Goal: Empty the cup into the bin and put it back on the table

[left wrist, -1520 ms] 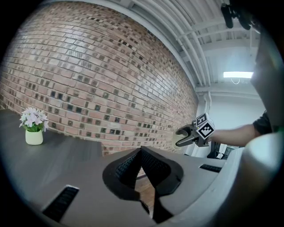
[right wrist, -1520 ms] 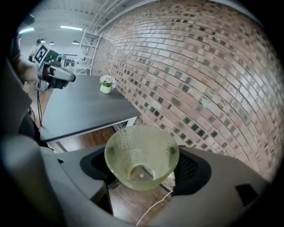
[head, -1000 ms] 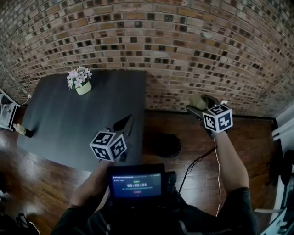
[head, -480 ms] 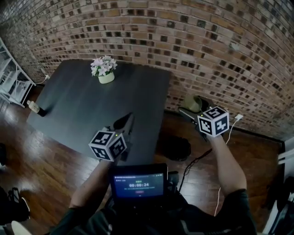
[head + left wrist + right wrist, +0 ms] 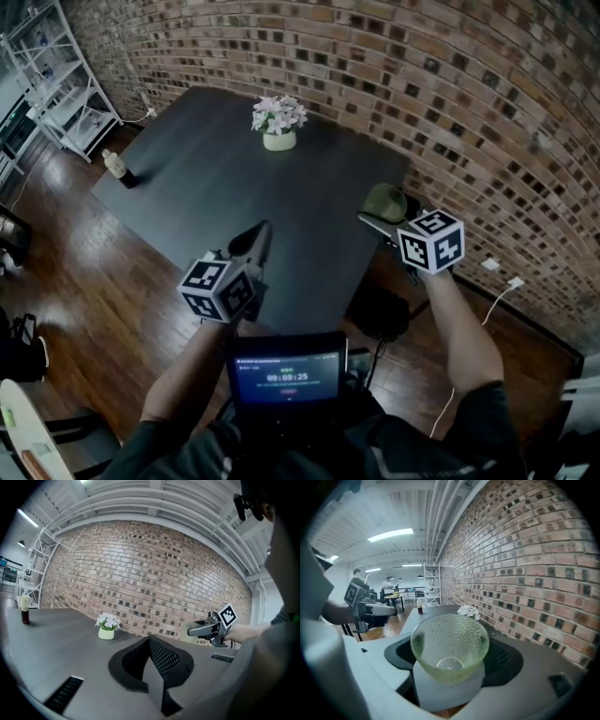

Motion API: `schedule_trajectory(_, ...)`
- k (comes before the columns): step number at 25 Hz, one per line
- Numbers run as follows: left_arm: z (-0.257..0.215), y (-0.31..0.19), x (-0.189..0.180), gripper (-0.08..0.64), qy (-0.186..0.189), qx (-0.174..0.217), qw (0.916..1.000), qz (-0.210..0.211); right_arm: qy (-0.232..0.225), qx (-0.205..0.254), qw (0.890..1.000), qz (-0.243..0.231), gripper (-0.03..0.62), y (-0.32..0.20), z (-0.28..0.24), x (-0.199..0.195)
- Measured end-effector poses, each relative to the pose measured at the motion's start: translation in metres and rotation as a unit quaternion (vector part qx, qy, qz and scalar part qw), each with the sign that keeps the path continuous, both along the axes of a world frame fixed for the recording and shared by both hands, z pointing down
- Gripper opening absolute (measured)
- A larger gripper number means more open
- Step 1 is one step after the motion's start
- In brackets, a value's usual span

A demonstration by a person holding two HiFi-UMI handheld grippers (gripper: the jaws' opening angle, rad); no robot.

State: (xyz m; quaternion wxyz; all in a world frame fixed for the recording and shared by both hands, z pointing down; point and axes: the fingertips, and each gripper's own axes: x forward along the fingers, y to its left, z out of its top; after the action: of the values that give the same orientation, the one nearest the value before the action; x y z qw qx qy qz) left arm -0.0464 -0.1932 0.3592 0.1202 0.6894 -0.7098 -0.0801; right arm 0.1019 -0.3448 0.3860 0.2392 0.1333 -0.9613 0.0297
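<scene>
A pale green dimpled cup (image 5: pixel 384 202) is clamped between the jaws of my right gripper (image 5: pixel 380 214), which is shut on it. It hangs over the right edge of the dark table (image 5: pixel 206 187). In the right gripper view the cup (image 5: pixel 450 644) faces the camera with its mouth, and nothing shows inside it. My left gripper (image 5: pixel 257 239) hovers over the table's near edge with its jaws together and nothing between them. In the left gripper view the left gripper (image 5: pixel 151 645) points level across the table, and the right gripper (image 5: pixel 199 630) shows off to the right.
A small pot of white flowers (image 5: pixel 278 122) stands at the table's far side and a dark bottle (image 5: pixel 117 167) at its left corner. A dark bin (image 5: pixel 380 314) sits on the wooden floor under the right arm. White shelving (image 5: pixel 56 75) stands far left; the brick wall runs behind.
Both grippers have swung left, away from the wall. The cup, earlier over the floor beside the wall, now hangs over the table's right edge. The bin now lies below the right forearm.
</scene>
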Motion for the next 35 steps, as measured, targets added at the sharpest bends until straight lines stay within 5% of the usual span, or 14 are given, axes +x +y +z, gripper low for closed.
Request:
schedule_trajectory(9,0.006,0.031,-0.068,-0.006,-0.006,-0.01,0.9973,-0.073,-0.006,-0.011,0.997,-0.079,0.399,0.025,0.005,-0.101)
schedule_trajectory(19,0.036,0.041,-0.14,-0.006,-0.01,-0.031,0.9952,-0.092,0.004,-0.029,0.994,-0.11,0.399,0.046,0.05,-0.199)
schedule_trajectory(35,0.097,-0.017,-0.2,-0.006,-0.002,-0.066,0.9969,-0.044,0.051,-0.037,0.994,-0.085,0.399,0.009,0.173,-0.294)
